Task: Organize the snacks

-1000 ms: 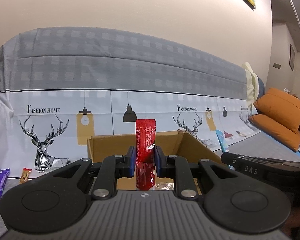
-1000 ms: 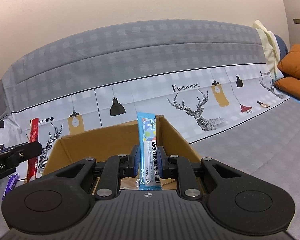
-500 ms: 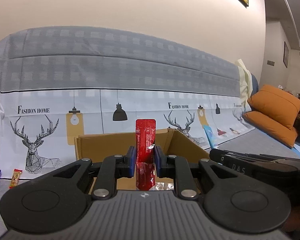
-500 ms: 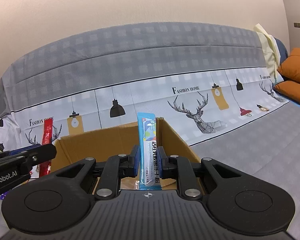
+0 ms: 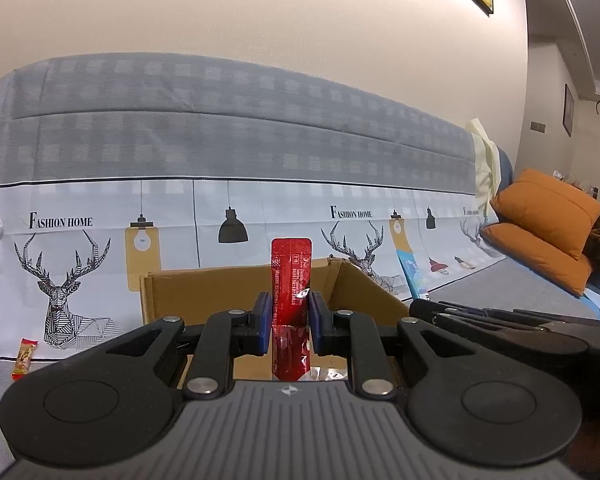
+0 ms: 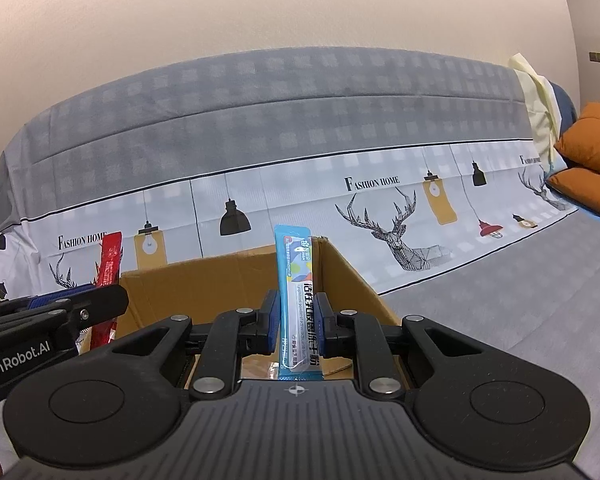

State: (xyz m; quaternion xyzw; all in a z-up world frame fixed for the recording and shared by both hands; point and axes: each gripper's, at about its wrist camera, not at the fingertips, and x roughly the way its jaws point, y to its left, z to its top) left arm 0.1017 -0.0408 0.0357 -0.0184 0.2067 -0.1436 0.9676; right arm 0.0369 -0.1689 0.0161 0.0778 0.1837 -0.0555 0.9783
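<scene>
Sofa cover (image 5: 260, 152): woven grey check above, white band below printed with deer and pendant lamps; it drapes the backrest behind the work area.
Seat surface (image 6: 500, 280): flat grey fabric; the box stands on it.
Orange cushions (image 5: 548, 220): two soft, plump pads stacked at the far right, well apart from the box.
Cardboard box (image 5: 204, 292): brown corrugated board, rectangular, open at the top, flaps up; directly ahead of both tools.
Left gripper (image 5: 288, 316): black plastic linkage with blue pads; jaws clamped on the red sachet (image 5: 291, 280).
Right gripper (image 6: 298, 316): same build; jaws clamped on the blue sachet (image 6: 296, 280).
Red sachet: glossy foil stick pack, narrow, flat, held upright, its top above the box rim.
Blue sachet: smooth printed film stick pack, held upright over the near side of the box.
Loose snacks (image 5: 25, 358): a small orange-red wrapped bar and a purple wrapper edge lie on the seat left of the box, not yet collected.
Step in hand: both sachets carried to the box, ready for deposit.
Next move: judged to call for advancing each sachet clear over the box opening, lowering, then parting the jaws; thin film may cling to a pad.
</scene>
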